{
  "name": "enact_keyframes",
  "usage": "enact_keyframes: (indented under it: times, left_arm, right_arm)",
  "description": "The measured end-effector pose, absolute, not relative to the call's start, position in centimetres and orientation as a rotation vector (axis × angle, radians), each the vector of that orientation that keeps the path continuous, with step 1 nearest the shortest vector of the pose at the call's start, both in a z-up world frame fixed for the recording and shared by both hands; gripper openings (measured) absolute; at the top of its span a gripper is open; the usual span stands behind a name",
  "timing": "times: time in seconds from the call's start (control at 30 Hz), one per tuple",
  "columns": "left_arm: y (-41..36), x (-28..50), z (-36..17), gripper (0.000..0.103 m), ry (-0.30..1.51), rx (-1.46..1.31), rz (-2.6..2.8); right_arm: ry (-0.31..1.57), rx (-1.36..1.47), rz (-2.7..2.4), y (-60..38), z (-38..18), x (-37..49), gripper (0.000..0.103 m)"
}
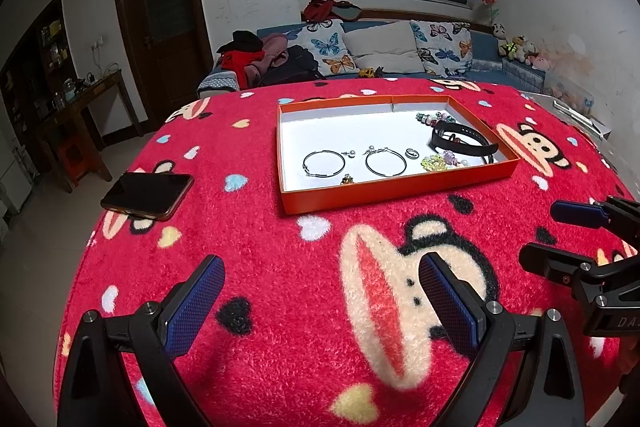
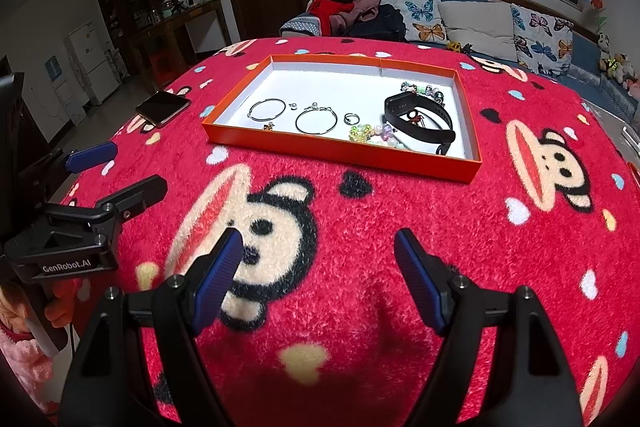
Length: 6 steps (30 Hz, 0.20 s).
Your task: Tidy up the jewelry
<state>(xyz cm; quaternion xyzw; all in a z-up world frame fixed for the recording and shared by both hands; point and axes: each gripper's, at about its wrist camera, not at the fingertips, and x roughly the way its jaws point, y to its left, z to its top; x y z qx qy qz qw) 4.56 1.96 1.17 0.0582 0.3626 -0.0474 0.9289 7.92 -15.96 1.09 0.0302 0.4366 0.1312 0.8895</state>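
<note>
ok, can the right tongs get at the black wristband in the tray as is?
Probably yes. The right tongs are open and empty, the blanket between them and the orange tray is bare, and the black wristband lies on top at the tray's right end, with only the low rim to cross.

left tool: fingers spread, empty | right tool: fingers spread, empty, just beside left
</note>
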Motion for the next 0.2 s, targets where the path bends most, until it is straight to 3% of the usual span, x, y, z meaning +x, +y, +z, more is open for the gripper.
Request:
enact_keyframes:
  times: [0.2]
  left_arm:
    - [1.8, 4.46, 1.43, 0.103, 0.728, 0.129, -0.095]
  right_arm:
    - [0.909, 0.062, 0.274, -15.91, 0.94, 7.86, 0.078]
